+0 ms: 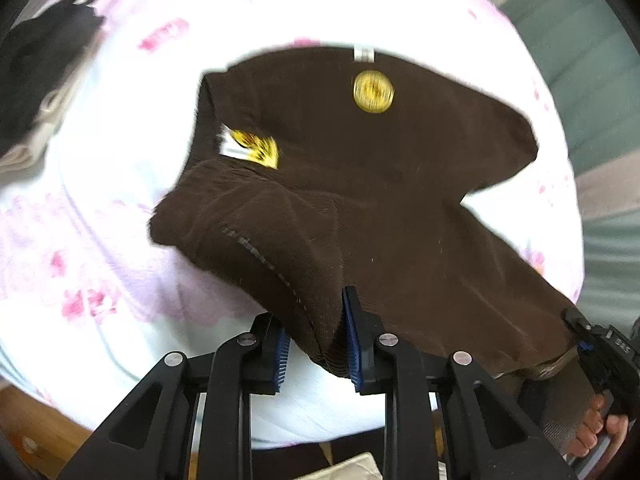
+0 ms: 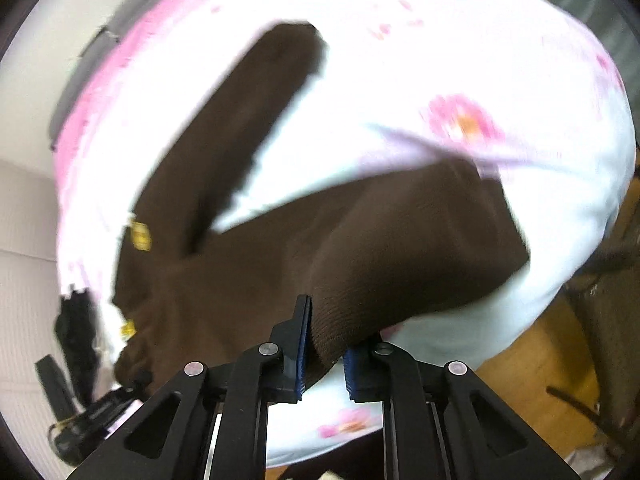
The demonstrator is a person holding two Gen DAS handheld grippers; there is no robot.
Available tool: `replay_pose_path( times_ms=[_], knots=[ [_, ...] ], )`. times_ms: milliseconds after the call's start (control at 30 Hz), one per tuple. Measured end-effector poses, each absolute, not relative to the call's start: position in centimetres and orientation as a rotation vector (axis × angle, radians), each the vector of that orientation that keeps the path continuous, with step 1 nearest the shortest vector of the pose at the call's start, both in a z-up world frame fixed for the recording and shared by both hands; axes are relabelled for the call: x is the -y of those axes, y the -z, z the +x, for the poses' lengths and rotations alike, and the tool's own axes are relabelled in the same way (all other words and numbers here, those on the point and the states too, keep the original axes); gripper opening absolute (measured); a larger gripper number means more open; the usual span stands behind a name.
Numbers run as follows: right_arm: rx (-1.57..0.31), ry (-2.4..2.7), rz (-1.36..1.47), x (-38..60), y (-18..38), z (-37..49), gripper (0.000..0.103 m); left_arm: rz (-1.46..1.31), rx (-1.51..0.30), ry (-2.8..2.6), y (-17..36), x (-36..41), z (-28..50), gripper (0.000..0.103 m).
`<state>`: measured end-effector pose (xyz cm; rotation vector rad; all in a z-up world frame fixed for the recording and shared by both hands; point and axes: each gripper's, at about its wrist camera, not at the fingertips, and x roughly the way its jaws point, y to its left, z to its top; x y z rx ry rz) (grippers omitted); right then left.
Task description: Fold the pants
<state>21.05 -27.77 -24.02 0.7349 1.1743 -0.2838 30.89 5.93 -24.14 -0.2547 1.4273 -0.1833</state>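
Floral bedsheet [image 1: 100, 200] beneath; both claws [image 1: 316, 344] [image 2: 324, 356] grip brown corduroy pants [image 1: 360, 200], yellow patches.

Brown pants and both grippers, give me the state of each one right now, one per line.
Brown pants: partly folded, one leg doubled over on the floral sheet, hem edges lifted.
Left gripper: shut on a bunched edge of the pants.
Right gripper: shut on another pants edge.
Gold badge: facing up.

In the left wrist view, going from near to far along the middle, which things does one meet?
Left hand-held gripper → brown pants → round yellow badge → small white tag → floral bedsheet.
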Motion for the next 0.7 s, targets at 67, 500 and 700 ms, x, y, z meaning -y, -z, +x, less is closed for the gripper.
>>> replay_pose_path(
  times_ms=[67, 500, 700],
  knots=[
    [-1.136, 0.254, 0.744, 27.9, 21.7, 21.0, 0.014, -0.275, -1.398, 0.164, 22.0, -6.4, 31.0, 0.024],
    [-1.118, 0.094, 0.700, 30.5, 14.0, 33.8, 0.014, -0.410, -1.308, -0.062, 18.6, -5.8, 39.3, 0.023],
    [-1.179, 0.088, 0.682, 31.3, 18.4, 45.1, 0.014, -0.493, -1.380, -0.200, 22.3, -6.0, 45.8, 0.023]
  ],
)
